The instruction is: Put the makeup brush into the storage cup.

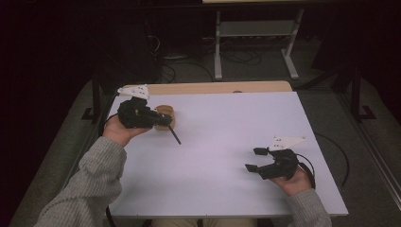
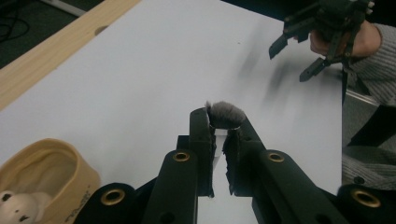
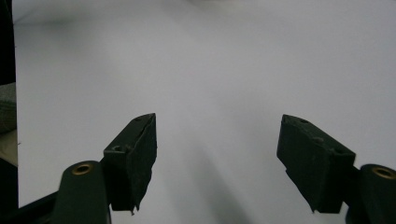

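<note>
White tabletop (image 1: 222, 156) with wooden far edge (image 1: 213, 87), dark room.

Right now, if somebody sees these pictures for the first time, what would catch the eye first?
Probably the left gripper, shut on a makeup brush whose grey bristles stick out past its tips, over the far left part of the white table. Beside it stands a small tan cup, and the right gripper is open at the near right.
</note>
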Demonstrator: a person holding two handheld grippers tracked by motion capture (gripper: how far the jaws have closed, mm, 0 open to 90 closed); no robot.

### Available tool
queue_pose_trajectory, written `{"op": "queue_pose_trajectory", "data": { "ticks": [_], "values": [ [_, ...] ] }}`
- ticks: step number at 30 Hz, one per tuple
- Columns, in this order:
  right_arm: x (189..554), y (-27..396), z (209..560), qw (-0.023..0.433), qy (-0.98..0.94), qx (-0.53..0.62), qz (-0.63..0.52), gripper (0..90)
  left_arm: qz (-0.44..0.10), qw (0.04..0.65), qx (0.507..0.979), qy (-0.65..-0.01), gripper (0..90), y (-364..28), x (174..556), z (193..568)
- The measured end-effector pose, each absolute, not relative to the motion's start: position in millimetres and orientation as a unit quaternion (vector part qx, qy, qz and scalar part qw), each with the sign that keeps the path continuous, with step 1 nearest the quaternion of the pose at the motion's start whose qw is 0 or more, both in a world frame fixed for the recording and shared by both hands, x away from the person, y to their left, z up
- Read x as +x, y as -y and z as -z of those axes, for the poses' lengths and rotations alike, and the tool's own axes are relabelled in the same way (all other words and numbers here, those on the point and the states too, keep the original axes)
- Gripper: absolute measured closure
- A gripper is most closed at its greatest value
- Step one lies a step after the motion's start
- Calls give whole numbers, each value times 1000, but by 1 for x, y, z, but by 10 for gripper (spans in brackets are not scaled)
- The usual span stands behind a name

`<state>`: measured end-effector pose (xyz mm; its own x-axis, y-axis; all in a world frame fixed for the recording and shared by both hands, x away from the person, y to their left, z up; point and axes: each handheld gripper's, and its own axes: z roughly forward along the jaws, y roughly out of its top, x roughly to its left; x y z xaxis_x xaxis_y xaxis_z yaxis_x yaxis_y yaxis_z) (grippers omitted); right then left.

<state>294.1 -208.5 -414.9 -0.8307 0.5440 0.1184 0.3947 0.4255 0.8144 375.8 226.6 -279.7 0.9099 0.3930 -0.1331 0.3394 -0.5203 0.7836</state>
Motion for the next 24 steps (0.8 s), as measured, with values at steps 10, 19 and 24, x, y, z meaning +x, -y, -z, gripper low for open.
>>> {"op": "queue_pose_trajectory", "data": {
  "ticks": [10,19,24],
  "values": [
    [293,211,415,89,-839,287,-454,262,-37,440,866,-233,821,-235,392,274],
    [294,214,415,95,-836,293,-454,248,-39,441,860,-254,821,-239,410,275],
    [294,214,415,96,-836,294,-454,247,-37,439,857,-267,821,-242,417,276]
  ]
}}
